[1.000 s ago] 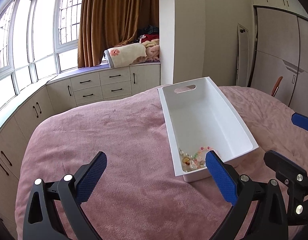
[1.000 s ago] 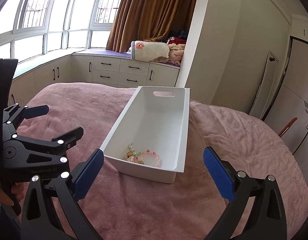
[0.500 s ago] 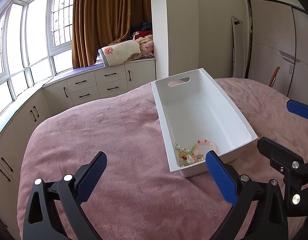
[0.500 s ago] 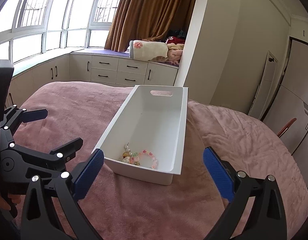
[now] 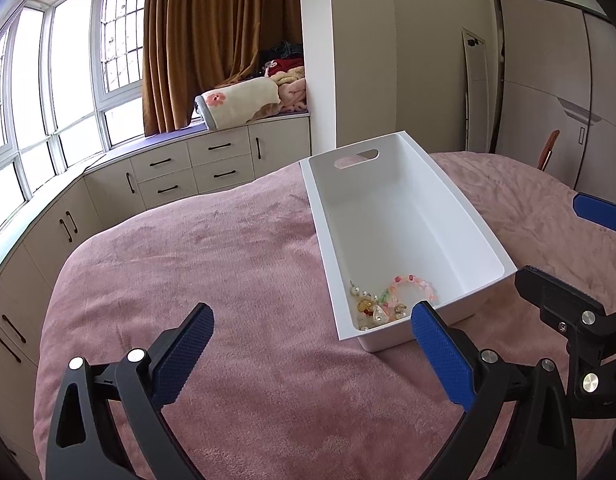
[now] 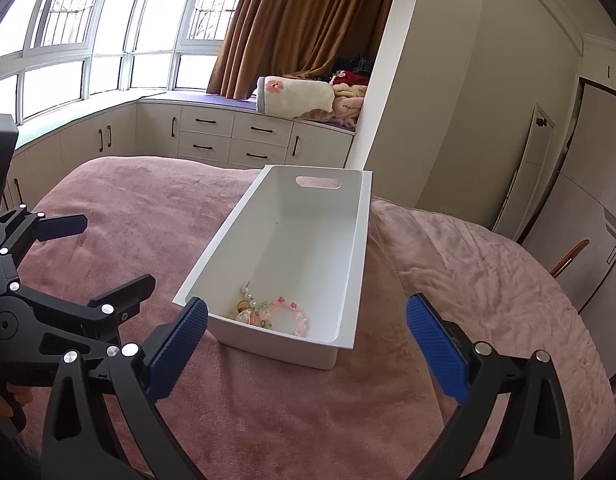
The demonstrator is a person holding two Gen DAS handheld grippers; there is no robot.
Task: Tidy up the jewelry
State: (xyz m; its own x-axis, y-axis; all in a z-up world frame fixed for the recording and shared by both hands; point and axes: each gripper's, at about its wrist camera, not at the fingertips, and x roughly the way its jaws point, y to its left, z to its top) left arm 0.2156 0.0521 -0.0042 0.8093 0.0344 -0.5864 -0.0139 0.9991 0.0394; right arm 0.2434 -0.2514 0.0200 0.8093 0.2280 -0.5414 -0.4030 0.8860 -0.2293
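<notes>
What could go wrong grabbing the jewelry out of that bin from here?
1. The jewelry lies bunched in the white bin's near corner; wide-open fingers of the right gripper may hit the walls.
2. The beaded pieces look tangled, so several might lift together.
3. The bin sits on a soft pink blanket and could tip or slide.

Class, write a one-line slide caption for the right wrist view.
Open right tool above pink blanket, facing long white plastic bin holding beaded jewelry.
</notes>
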